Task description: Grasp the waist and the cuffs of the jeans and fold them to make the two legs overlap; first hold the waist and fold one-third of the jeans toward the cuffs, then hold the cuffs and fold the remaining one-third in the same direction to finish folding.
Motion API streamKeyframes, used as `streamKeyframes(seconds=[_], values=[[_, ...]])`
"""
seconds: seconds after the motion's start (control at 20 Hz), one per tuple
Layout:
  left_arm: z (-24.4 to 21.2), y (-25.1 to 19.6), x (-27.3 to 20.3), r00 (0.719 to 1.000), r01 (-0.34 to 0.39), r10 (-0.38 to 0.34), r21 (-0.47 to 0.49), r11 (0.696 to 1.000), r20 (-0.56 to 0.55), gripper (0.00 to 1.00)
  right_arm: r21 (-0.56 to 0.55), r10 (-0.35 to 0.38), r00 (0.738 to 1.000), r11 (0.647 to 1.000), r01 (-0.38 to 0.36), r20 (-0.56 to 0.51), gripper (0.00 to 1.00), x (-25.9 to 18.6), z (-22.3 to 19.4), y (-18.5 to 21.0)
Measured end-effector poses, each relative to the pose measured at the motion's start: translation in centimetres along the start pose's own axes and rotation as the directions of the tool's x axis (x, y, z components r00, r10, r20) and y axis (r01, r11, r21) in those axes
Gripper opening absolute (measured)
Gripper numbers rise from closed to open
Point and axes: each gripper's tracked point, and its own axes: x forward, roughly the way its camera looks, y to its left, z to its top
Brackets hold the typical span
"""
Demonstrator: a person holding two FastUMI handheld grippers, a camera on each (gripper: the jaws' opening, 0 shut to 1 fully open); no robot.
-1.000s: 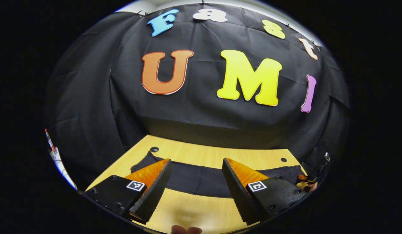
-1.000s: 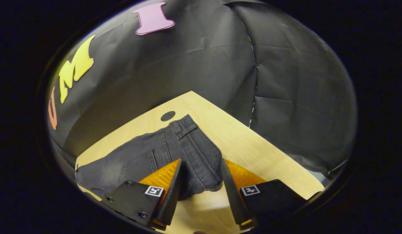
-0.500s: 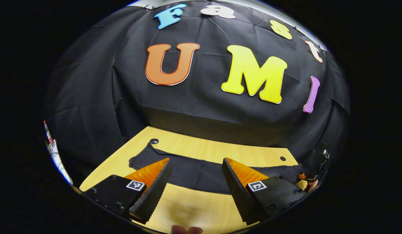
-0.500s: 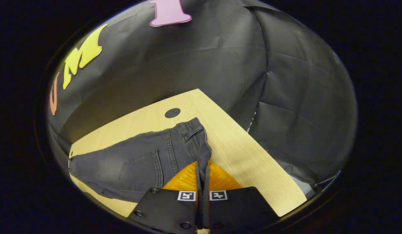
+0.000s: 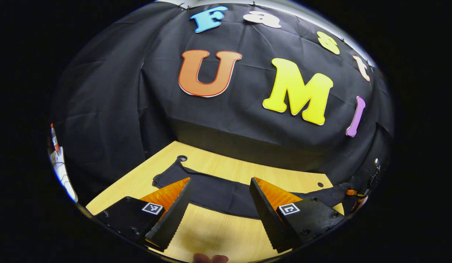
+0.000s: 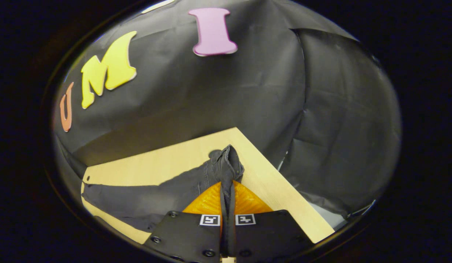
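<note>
Dark grey jeans (image 5: pixel 218 193) lie in a long strip across the wooden table (image 5: pixel 218 237), cuffs at the left end. My left gripper (image 5: pixel 219 180) hovers open over the table's near side, short of the legs, nothing between its fingers. In the right gripper view my right gripper (image 6: pixel 227 184) is shut on the jeans' waist (image 6: pixel 229 164), which is bunched and raised off the table (image 6: pixel 167 160). The rest of the jeans (image 6: pixel 149 199) trails away to the left along the tabletop. The right gripper (image 5: pixel 353 193) also appears at the far right of the left gripper view, at the waist end.
The table has small round holes near its back corners (image 5: pixel 181 158) (image 5: pixel 320 185). Black cloth walls stand close behind and beside the table. The table's right edge (image 6: pixel 284 190) runs just beside the raised waist. A fingertip (image 5: pixel 210 258) peeks in at the bottom.
My right gripper closed on the waist, then lifted it, so the cloth now bunches up between its fingers. The left gripper stayed open and shifted only slightly.
</note>
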Motion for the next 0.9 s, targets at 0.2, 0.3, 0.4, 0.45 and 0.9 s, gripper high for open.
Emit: streamKeyframes(seconds=[0.2, 0.3, 0.4, 0.45, 0.9], values=[[-0.7, 1.9, -1.0, 1.0, -0.001, 0.001, -0.062, 0.998, 0.009, 0.99, -0.04, 0.065, 0.994, 0.997, -0.062, 0.088, 0.0, -4.5, 4.5, 8.1], [-0.9, 2.8, -1.7, 1.0, 0.006, -0.005, -0.07, 0.998, 0.015, 0.99, -0.068, 0.119, 0.986, 0.991, -0.111, 0.119, 0.0, -6.4, 5.6, 13.0], [-0.9, 4.2, -2.6, 1.0, 0.002, 0.0, -0.069, 0.998, 0.023, 0.99, -0.09, 0.183, 0.974, 0.981, -0.172, 0.131, 0.01, -7.8, 5.7, 18.7], [-0.8, 5.1, -3.1, 1.0, -0.003, 0.005, -0.069, 0.998, 0.029, 0.99, -0.095, 0.213, 0.968, 0.975, -0.202, 0.13, 0.0, -8.3, 5.4, 21.4], [-1.4, 14.6, -7.3, 0.991, -0.133, 0.133, 0.009, 0.991, 0.025, 0.99, -0.269, 0.406, 0.909, 0.869, -0.415, -0.092, 0.0, -5.7, -10.3, 42.7]])
